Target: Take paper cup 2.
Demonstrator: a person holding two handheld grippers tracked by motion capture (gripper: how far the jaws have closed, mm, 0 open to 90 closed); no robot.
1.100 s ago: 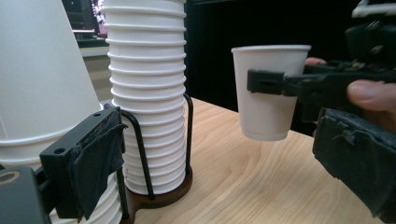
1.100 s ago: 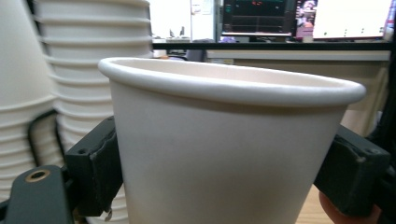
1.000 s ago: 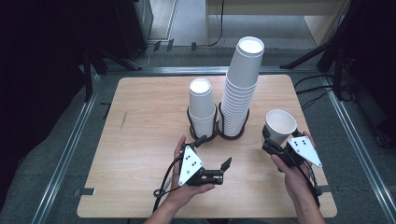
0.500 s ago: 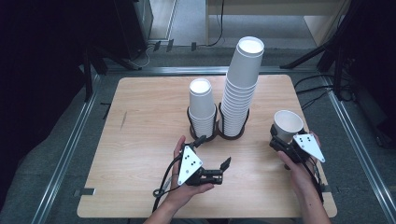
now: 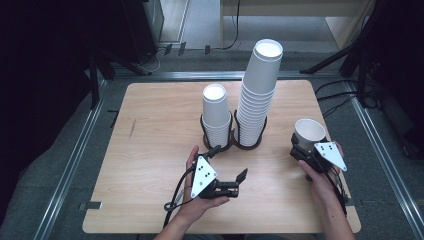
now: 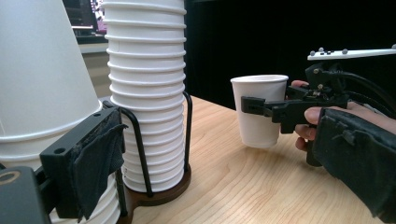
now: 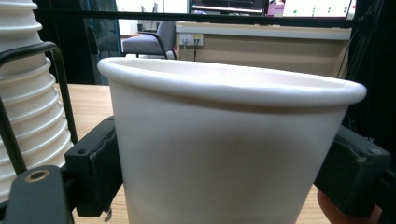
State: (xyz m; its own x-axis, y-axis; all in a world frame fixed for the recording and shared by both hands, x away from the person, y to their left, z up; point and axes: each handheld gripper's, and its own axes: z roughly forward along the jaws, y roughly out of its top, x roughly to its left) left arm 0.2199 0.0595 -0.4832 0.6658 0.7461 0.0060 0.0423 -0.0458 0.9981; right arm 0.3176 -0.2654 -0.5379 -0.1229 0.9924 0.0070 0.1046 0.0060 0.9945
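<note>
Cup [image 5: 310,134] moved since the earlier frame: right gripper [image 5: 306,150] carried it rightward and lower, away from the tall cup stack [image 5: 257,100], now just above the table [image 5: 150,130] near its right edge. Jaws clamp the cup's sides, upright. Left gripper [image 5: 239,181] unmoved, jaws spread, holding nothing.

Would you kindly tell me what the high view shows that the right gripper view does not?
High view alone: the left gripper, its jaws apart with nothing between them, and the shorter cup stack. Right gripper view alone: both pads pressing the single cup's sides, and a chair behind. Both: the single cup, upright in the right gripper, the taller cup stack and the table.
</note>
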